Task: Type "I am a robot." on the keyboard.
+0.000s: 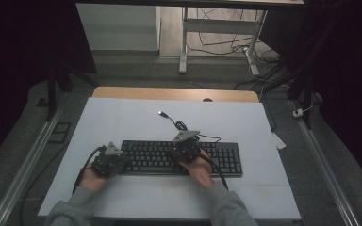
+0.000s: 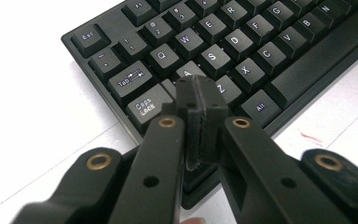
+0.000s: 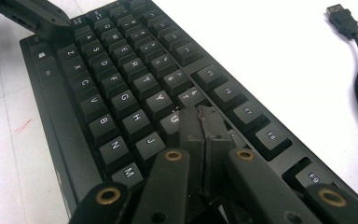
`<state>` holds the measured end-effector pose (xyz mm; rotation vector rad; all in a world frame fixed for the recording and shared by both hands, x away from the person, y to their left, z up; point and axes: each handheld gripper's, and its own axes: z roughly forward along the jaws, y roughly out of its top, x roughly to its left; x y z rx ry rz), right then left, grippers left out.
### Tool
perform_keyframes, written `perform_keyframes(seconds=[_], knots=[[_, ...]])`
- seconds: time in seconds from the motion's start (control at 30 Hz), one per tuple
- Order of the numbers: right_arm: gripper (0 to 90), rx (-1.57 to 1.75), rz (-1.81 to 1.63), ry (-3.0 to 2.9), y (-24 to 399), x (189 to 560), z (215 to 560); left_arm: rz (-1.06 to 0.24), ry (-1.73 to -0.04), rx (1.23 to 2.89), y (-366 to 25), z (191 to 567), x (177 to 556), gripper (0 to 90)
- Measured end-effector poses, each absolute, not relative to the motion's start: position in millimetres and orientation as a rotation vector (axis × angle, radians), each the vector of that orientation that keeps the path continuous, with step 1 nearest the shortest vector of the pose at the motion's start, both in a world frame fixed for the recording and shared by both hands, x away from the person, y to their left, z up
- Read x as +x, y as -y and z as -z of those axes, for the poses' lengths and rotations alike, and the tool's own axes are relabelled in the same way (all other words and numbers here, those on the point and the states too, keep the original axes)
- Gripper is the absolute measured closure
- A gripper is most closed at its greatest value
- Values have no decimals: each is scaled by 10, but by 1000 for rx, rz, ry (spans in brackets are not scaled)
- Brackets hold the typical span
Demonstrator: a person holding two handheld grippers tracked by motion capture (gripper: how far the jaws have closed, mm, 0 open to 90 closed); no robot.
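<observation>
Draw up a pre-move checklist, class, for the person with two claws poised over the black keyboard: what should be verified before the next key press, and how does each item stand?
1. Left claw shut, tip narrow enough for one key: ok.
2. Left claw over the intended key: cannot tell; its tip hangs by A and Z, beside Caps Lock.
3. Right claw shut: ok.
4. Right claw over a single key: cannot tell; its tip hides the keys just past U.
5. Keyboard lying flat on the white mat: ok.
6. USB plug connected: not ok; it lies loose on the mat.
</observation>
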<state>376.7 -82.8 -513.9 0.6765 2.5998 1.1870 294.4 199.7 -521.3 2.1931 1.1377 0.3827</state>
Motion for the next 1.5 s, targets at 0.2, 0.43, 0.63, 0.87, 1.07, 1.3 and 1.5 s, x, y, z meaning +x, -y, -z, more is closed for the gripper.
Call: perform_keyframes(seconds=[0.2, 0.43, 0.63, 0.87, 1.07, 1.3, 1.5], knots=[[888, 677, -1167, -2603, 802, 3779, 5160, -379, -1140, 2194, -1996, 5222, 2948, 889], [888, 674, -1174, -2600, 785, 3784, 5163, -377, -1140, 2196, -1991, 5235, 2953, 889], [890, 674, -1163, -2603, 777, 3786, 5167, -377, -1140, 2196, -1991, 5236, 2952, 889], [895, 673, -1140, -2605, 773, 3785, 5180, -376, -1140, 2196, -1993, 5236, 2953, 889], [895, 651, -1175, -2578, 789, 3759, 5128, -377, -1142, 2190, -1992, 5227, 2951, 883], [895, 648, -1237, -2529, 906, 3716, 4987, -382, -1144, 2147, -2018, 5178, 2933, 855], [808, 666, -1249, -2543, 1027, 3710, 5002, -395, -1147, 2106, -2052, 5142, 2920, 812]])
